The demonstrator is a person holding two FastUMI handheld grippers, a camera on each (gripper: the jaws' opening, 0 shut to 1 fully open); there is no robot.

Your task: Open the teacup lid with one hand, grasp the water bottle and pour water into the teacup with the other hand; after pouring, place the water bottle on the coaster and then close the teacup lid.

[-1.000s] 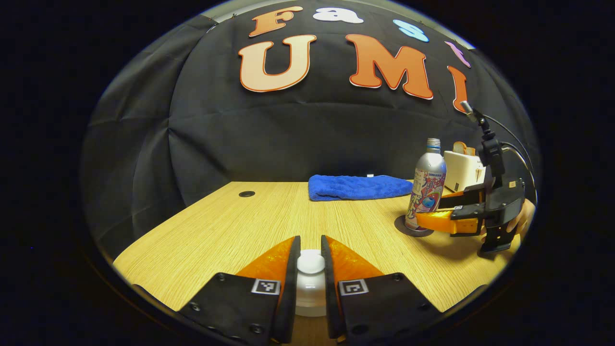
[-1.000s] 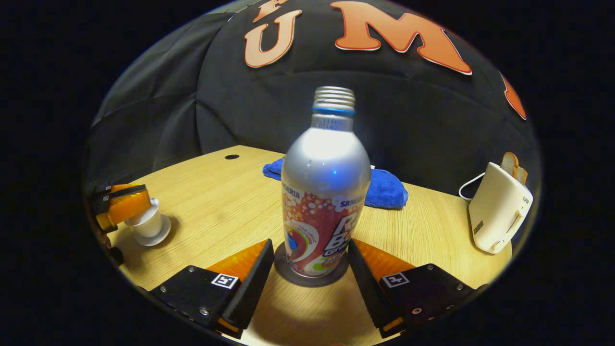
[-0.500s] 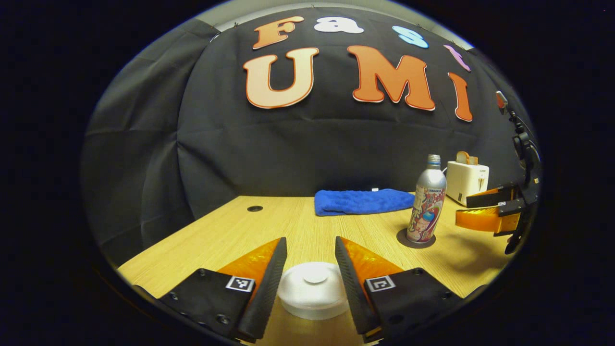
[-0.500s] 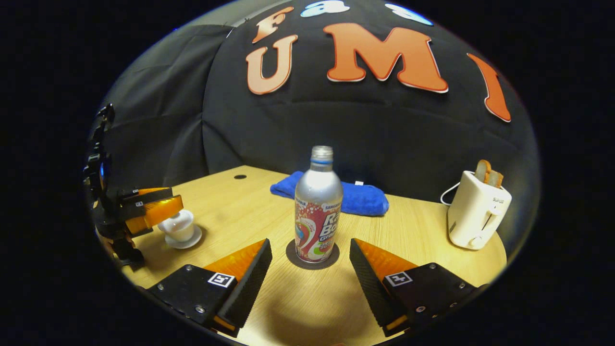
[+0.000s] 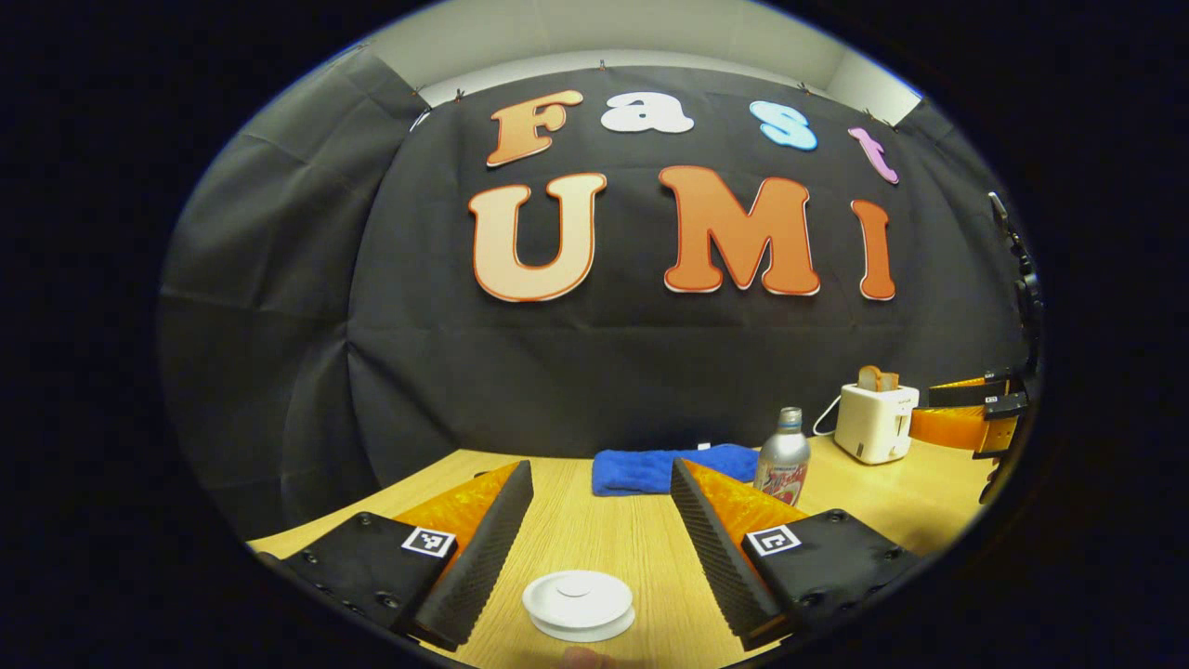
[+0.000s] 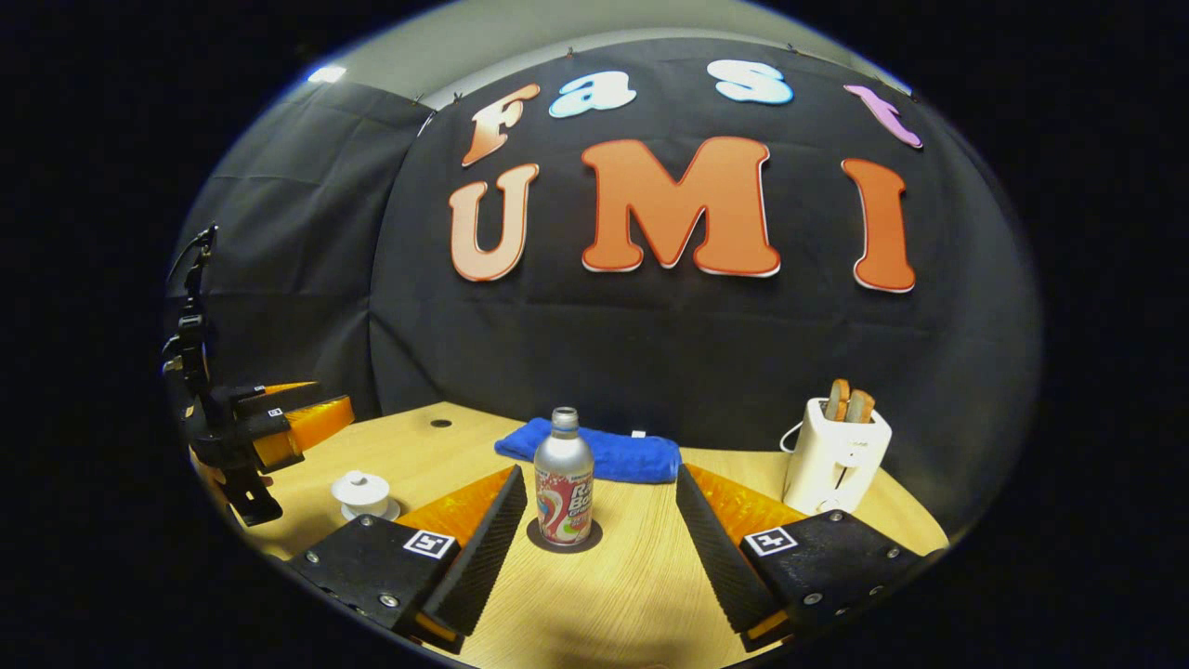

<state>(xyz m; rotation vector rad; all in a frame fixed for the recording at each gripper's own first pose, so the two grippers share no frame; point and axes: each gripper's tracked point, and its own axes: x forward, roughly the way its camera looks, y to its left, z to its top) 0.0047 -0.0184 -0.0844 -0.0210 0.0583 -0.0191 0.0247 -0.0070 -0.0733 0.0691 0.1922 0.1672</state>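
The white teacup (image 5: 578, 604) with its lid on stands on a saucer, low between the fingers of my left gripper (image 5: 594, 483), which is open and raised above it. In the right gripper view the same teacup (image 6: 363, 493) sits at the left with the left gripper (image 6: 307, 423) hovering above it. The silver water bottle (image 6: 563, 490) with a red label stands upright on a dark round coaster (image 6: 564, 538). My right gripper (image 6: 599, 488) is open, well back from the bottle. In the left gripper view the bottle (image 5: 782, 456) shows behind the right finger.
A folded blue towel (image 6: 594, 452) lies at the back of the wooden table (image 6: 632, 595). A white toaster (image 6: 834, 456) holding bread stands at the right. A small round hole (image 6: 440, 423) is in the tabletop at the back left.
My left gripper let go of the teacup lid, opened and rose away. My right gripper pulled back and up from the bottle, which stays on the coaster.
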